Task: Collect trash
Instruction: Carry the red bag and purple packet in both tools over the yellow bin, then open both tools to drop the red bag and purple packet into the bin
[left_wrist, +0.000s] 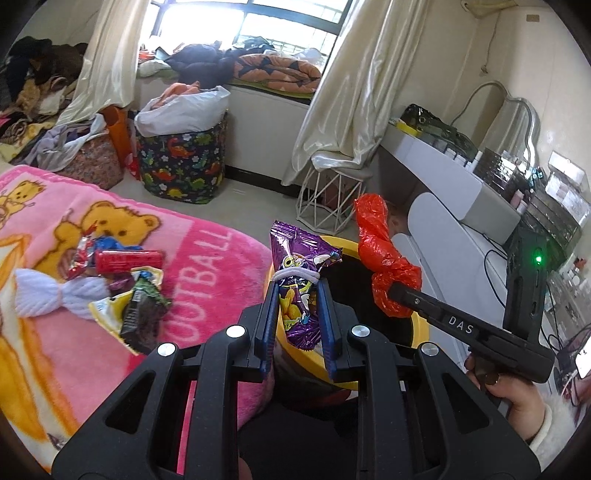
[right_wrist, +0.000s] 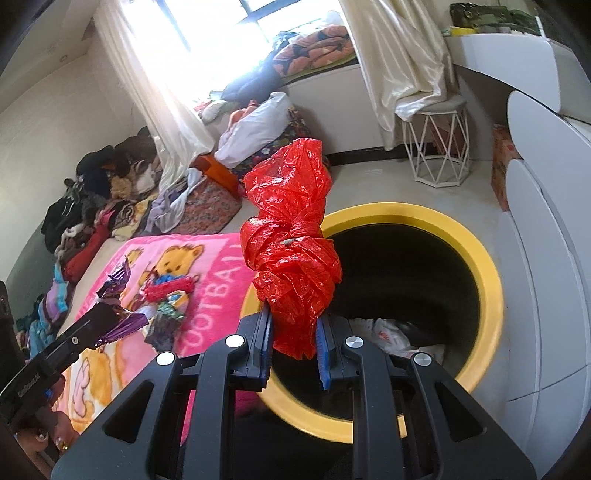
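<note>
Both grippers are hovering over the yellow bin (right_wrist: 491, 295) ready to drop, left gripper (left_wrist: 298, 291) clamping a purple wrapper (left_wrist: 295, 258), right gripper (right_wrist: 294, 332) pinching a red bag (right_wrist: 291, 251), more trash (left_wrist: 122, 280) left on the blanket (left_wrist: 207, 266).

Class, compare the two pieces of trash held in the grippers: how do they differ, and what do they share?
The purple snack wrapper is flat and printed; the red plastic bag is plain, crumpled and knotted. The left gripper holds the wrapper, the right gripper the bag. Both are clamped near the yellow-rimmed bin.
</note>
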